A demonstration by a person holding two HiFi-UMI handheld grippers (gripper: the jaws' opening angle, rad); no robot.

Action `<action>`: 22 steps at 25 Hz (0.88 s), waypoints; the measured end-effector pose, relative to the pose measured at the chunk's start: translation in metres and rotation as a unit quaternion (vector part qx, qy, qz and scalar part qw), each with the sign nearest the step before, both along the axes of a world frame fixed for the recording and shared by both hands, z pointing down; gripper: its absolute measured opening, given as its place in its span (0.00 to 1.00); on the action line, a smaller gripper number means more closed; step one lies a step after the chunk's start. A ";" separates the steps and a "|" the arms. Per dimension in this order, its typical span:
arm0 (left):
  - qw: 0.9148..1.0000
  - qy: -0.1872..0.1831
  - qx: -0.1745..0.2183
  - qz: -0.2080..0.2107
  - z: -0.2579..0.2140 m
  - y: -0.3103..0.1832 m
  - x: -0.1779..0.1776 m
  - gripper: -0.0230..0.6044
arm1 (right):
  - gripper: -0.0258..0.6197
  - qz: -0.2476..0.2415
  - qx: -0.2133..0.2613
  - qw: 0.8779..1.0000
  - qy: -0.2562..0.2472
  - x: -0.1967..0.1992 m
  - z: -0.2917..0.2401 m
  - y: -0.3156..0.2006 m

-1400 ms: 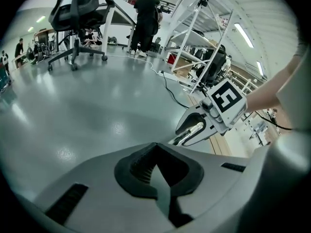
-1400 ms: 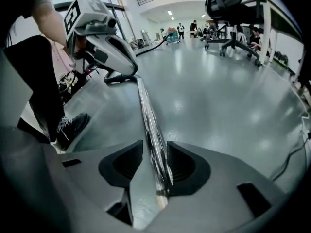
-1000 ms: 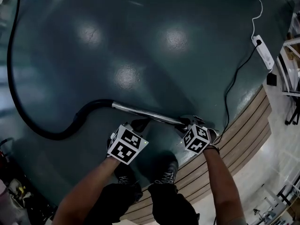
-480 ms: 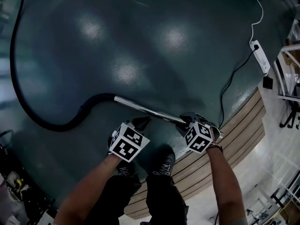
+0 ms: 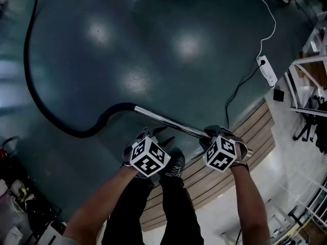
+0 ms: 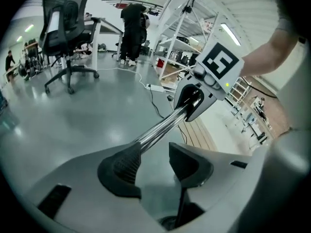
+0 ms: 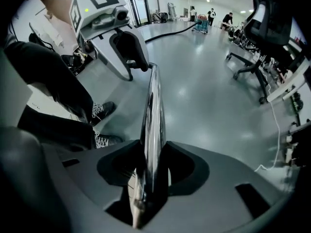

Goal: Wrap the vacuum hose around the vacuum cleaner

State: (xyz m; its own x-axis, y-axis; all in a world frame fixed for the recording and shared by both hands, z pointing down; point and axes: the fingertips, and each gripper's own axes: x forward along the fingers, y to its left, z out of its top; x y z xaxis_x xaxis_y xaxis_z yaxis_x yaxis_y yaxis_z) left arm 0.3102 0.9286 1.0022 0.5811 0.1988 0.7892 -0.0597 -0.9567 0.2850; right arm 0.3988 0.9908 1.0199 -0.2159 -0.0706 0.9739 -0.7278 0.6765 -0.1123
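Glossy teal floor (image 5: 153, 14) (pale light patches (image 5: 189, 42)), office chair (image 6: 68, 28), white shelving (image 6: 192, 23)

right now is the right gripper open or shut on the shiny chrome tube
Shut: right gripper pads press both sides of the shiny chrome tube.

My chrome wand (image 5: 171, 121) slants across the lower middle, its lower-right end clamped in my right gripper (image 7: 151, 171). Its upper-left end joins the black hose (image 5: 117, 107), which dips left, then climbs along the left edge to the top.
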 end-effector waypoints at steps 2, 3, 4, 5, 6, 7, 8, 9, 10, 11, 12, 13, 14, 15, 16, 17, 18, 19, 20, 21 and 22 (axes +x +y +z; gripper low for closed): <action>0.999 0.020 0.029 0.027 -0.030 0.000 0.013 0.35 | 0.30 0.001 -0.007 1.000 0.015 0.002 -0.037 -0.003; 0.998 0.030 0.043 0.043 -0.045 0.000 0.022 0.38 | 0.30 0.000 -0.010 1.000 0.022 0.003 -0.056 -0.005; 0.996 0.040 0.056 0.059 -0.060 0.001 0.031 0.41 | 0.30 -0.001 -0.013 1.000 0.029 0.003 -0.074 -0.006; 0.994 0.049 0.068 0.076 -0.075 0.003 0.040 0.42 | 0.30 -0.002 -0.016 0.999 0.035 0.004 -0.092 -0.007; 0.991 0.058 0.080 0.093 -0.090 0.004 0.049 0.42 | 0.30 -0.002 -0.020 0.999 0.041 0.004 -0.109 -0.008; 0.988 0.067 0.090 0.108 -0.104 0.005 0.058 0.43 | 0.30 -0.002 -0.026 0.999 0.048 0.005 -0.126 -0.009; 0.985 0.075 0.097 0.121 -0.118 0.005 0.064 0.43 | 0.30 0.000 -0.031 0.998 0.056 0.006 -0.142 -0.011; 0.983 0.081 0.100 0.132 -0.131 0.004 0.068 0.44 | 0.30 0.002 -0.038 0.997 0.063 0.008 -0.157 -0.014; 0.981 0.084 0.099 0.143 -0.143 0.003 0.069 0.44 | 0.30 0.004 -0.045 0.997 0.068 0.009 -0.171 -0.017; 0.980 0.082 0.094 0.157 -0.154 0.003 0.068 0.44 | 0.30 0.006 -0.051 0.996 0.071 0.009 -0.186 -0.020; 0.978 0.079 0.090 0.172 -0.164 0.003 0.065 0.44 | 0.30 0.007 -0.056 0.996 0.072 0.007 -0.201 -0.024; 0.975 0.076 0.087 0.189 -0.176 0.003 0.062 0.44 | 0.30 0.007 -0.059 0.996 0.072 0.005 -0.216 -0.029; 0.972 0.075 0.087 0.205 -0.188 0.001 0.061 0.44 | 0.30 0.006 -0.059 0.996 0.073 0.003 -0.232 -0.035; 0.968 0.076 0.089 0.220 -0.202 -0.001 0.062 0.44 | 0.30 0.004 -0.058 0.995 0.075 0.002 -0.248 -0.041; 0.964 0.079 0.091 0.237 -0.215 -0.003 0.064 0.44 | 0.30 0.001 -0.058 0.995 0.076 0.000 -0.264 -0.045; 0.959 0.081 0.092 0.254 -0.229 -0.003 0.065 0.44 | 0.30 -0.004 -0.058 0.995 0.076 -0.002 -0.281 -0.049; 0.954 0.082 0.093 0.272 -0.243 -0.003 0.066 0.44 | 0.30 -0.008 -0.058 0.996 0.074 -0.006 -0.298 -0.052; 0.950 0.081 0.095 0.287 -0.256 -0.002 0.065 0.44 | 0.30 -0.012 -0.058 0.996 0.071 -0.011 -0.315 -0.054; 0.945 0.081 0.098 0.301 -0.269 -0.001 0.064 0.44 | 0.30 -0.016 -0.057 0.996 0.068 -0.017 -0.333 -0.056; 0.941 0.080 0.102 0.312 -0.283 -0.002 0.061 0.43 | 0.30 -0.018 -0.056 0.996 0.067 -0.022 -0.350 -0.058; 0.937 0.079 0.108 0.323 -0.297 -0.003 0.058 0.40 | 0.30 -0.021 -0.055 0.996 0.067 -0.026 -0.366 -0.058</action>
State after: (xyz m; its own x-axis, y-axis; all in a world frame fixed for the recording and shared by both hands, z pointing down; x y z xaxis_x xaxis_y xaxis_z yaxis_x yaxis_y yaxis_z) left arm 0.3677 0.9258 0.7051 0.5075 0.3957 0.7655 0.5783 -0.8149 0.0378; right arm 0.3724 0.9323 0.6542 -0.0844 0.0442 0.9955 -0.7128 0.6954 -0.0913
